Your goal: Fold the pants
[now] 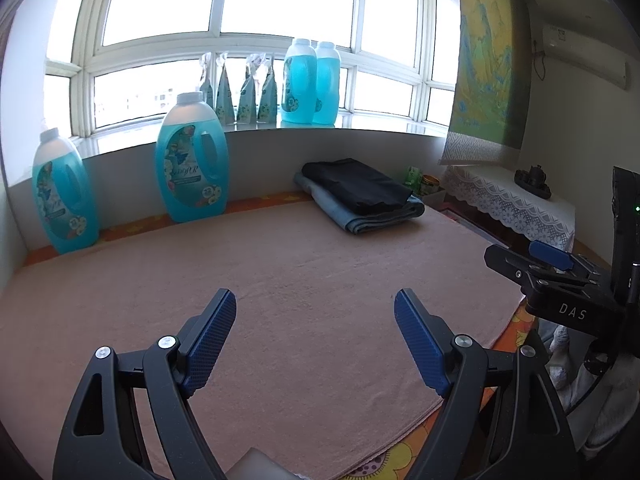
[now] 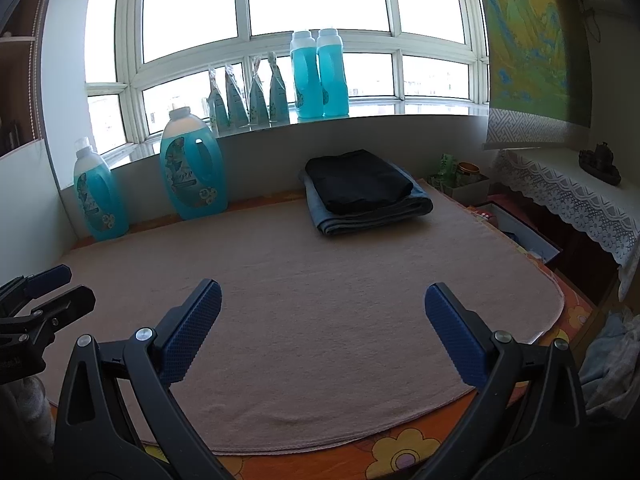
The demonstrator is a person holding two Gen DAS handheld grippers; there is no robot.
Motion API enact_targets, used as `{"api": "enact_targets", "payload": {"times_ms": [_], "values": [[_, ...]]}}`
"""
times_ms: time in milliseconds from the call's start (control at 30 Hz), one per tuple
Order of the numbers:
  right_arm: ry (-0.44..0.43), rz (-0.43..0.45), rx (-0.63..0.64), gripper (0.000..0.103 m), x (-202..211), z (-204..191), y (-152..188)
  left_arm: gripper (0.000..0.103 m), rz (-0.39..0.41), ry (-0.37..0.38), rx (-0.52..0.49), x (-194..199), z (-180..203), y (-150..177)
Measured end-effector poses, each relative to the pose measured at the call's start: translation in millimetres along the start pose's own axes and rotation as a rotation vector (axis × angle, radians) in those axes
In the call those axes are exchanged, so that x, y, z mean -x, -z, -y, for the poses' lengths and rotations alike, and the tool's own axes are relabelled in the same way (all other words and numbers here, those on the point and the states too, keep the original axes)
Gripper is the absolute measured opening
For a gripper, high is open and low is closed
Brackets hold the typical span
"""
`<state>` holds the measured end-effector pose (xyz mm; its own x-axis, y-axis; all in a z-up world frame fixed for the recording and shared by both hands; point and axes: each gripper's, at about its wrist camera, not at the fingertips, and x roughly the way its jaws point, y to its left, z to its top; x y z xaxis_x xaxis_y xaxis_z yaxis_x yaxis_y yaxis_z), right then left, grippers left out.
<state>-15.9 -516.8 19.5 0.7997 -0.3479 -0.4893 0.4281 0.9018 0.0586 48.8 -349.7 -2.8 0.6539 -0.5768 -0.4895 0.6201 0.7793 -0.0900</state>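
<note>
Surface: table (image 2: 404,454) with orange flowered cover, overlaid by pink towel (image 2: 320,320).
On towel: folded black pants (image 2: 356,184) stacked on folded blue garment (image 2: 416,206).
On cover, far edge: two blue detergent bottles (image 2: 192,168).

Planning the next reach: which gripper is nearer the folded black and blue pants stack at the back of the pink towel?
Right, though only slightly. The pants stack lies ahead of the right gripper; the left gripper sits beside it, further left.

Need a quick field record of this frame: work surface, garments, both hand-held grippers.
surface: pink terry towel over a flowered orange cloth
garments: folded black pants stacked on folded blue-grey pants, far side of the towel
left hand-held gripper: open, holding nothing
right hand-held gripper: open, holding nothing
backdrop: blue detergent bottles by the wall
</note>
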Motion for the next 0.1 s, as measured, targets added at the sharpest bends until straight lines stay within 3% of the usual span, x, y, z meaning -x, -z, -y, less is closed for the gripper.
{"api": "enact_targets", "payload": {"times_ms": [100], "values": [[-0.002, 0.0, 0.0, 0.103, -0.4, 0.4, -0.5, 0.082, 0.001, -0.006, 0.007, 0.1, -0.7, 1.3]]}}
